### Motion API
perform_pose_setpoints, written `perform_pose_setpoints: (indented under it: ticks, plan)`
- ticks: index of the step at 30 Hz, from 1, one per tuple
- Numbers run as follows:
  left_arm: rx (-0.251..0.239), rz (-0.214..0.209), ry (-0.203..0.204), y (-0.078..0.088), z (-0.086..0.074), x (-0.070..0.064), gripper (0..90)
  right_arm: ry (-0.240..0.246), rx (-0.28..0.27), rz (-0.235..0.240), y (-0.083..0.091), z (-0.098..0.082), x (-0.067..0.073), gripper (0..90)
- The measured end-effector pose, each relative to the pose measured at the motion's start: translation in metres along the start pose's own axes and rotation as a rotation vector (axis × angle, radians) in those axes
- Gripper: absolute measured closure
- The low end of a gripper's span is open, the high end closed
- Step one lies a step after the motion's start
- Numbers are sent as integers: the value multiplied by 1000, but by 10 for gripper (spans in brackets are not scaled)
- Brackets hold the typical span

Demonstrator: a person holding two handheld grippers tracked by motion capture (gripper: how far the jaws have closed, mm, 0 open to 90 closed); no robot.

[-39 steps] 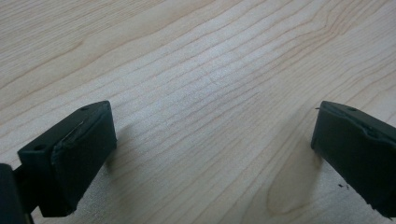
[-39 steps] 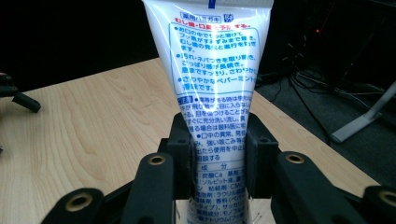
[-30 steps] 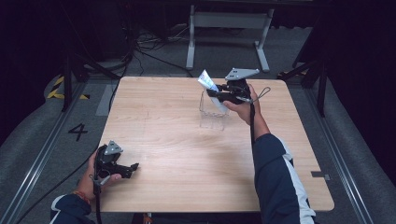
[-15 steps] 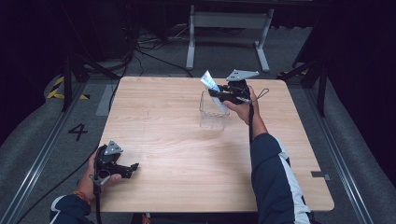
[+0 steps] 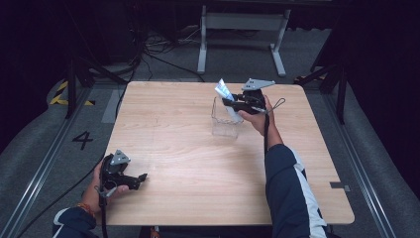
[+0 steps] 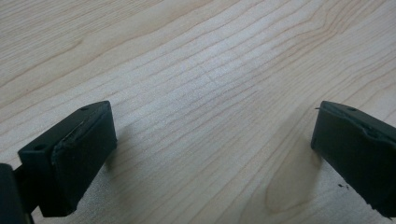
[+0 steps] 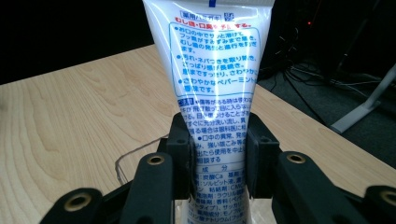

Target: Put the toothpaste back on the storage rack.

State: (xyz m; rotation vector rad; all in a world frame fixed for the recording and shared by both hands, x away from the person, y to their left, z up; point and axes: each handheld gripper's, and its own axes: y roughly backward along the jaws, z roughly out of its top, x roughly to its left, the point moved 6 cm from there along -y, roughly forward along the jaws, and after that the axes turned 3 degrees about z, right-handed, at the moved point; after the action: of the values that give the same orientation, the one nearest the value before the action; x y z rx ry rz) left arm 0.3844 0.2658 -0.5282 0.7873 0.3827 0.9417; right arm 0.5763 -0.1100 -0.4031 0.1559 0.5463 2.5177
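Note:
My right gripper (image 5: pixel 229 104) is shut on a white tube (image 5: pixel 223 91) with blue and red print, at the far middle of the table (image 5: pixel 198 163). The tube's lower end dips into a clear plastic container (image 5: pixel 225 124) that stands under the gripper. In the right gripper view the tube (image 7: pixel 215 79) rises between the two pads (image 7: pixel 182 149), with the container's rim (image 7: pixel 122 163) showing beneath. My left gripper (image 5: pixel 141 179) rests low at the near left corner, open, pointing right. In the left gripper view its jaws stand wide apart over bare wood (image 6: pixel 210 93) with nothing between them.
A metal stand (image 5: pixel 237 29) and cables lie on the floor beyond the far edge. A floor mark "4" (image 5: pixel 82 140) sits left of the table. The person's right sleeve (image 5: pixel 289 193) lies over the near right part of the table.
My right gripper has sunk a little with the tube, bringing the tube's lower end down into the clear container. The left gripper has stayed where it was.

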Motion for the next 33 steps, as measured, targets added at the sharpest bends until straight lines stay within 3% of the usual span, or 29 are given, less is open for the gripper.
perform_pose_setpoints:
  ticks: [8, 28, 33]
  plan:
    - [0, -1, 2, 0, 0, 0, 6, 1, -23, 11, 5, -6, 3, 684]
    - [0, 0, 2, 0, 0, 0, 6, 12, 46, 21, 7, -27, 6, 678]
    - [0, 0, 2, 0, 0, 0, 6, 33, 97, 20, 2, -31, 9, 676]
